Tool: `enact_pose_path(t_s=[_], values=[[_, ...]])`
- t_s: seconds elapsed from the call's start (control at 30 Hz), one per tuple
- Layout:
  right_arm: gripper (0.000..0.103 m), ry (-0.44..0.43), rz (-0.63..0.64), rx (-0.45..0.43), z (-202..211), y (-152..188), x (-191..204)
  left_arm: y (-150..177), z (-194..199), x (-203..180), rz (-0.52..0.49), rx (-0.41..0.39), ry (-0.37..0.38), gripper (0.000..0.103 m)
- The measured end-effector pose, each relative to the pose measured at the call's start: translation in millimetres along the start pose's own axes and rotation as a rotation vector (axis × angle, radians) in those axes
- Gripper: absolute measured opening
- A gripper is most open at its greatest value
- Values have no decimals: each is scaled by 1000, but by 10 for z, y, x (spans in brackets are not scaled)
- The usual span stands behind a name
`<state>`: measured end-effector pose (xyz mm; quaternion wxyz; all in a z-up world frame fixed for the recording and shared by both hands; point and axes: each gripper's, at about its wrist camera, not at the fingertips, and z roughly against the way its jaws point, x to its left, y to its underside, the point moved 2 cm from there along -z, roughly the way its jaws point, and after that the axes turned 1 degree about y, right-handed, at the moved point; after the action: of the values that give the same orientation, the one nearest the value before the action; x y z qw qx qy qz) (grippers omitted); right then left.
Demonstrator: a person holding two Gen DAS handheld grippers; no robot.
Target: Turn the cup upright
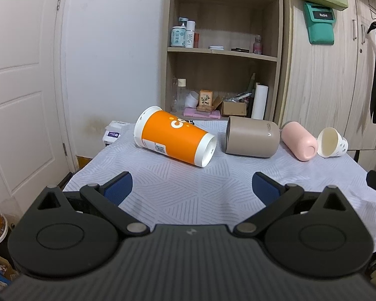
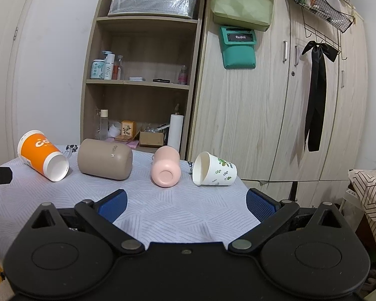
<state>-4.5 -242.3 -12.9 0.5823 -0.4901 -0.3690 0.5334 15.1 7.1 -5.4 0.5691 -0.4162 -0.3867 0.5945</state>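
We see 4 cups lying on their sides in a row on the pale grey patterned tablecloth [image 1: 178, 190]: a tall orange-and-white paper cup [image 1: 174, 139], a squat taupe ceramic cup [image 1: 252, 136], a small pink rounded cup [image 1: 299, 140] and a white paper cup with green leaf print [image 2: 214, 169]. Every visible interior is empty.

Only our right wrist view shows the pink cup's base and the leaf print; our left view shows the white cup's cream interior.

Our left gripper [image 1: 191, 188] and right gripper [image 2: 185, 202] both gape wide, holding nothing, near the cups. A wooden shelf unit [image 2: 143, 82] stands behind.
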Motion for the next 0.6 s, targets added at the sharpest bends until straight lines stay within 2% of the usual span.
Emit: enact_pose_path(t_s=[0.6], values=[[103,-11,-8,-3,9,-4,-19,36,-35,-29,16,22,16,103]])
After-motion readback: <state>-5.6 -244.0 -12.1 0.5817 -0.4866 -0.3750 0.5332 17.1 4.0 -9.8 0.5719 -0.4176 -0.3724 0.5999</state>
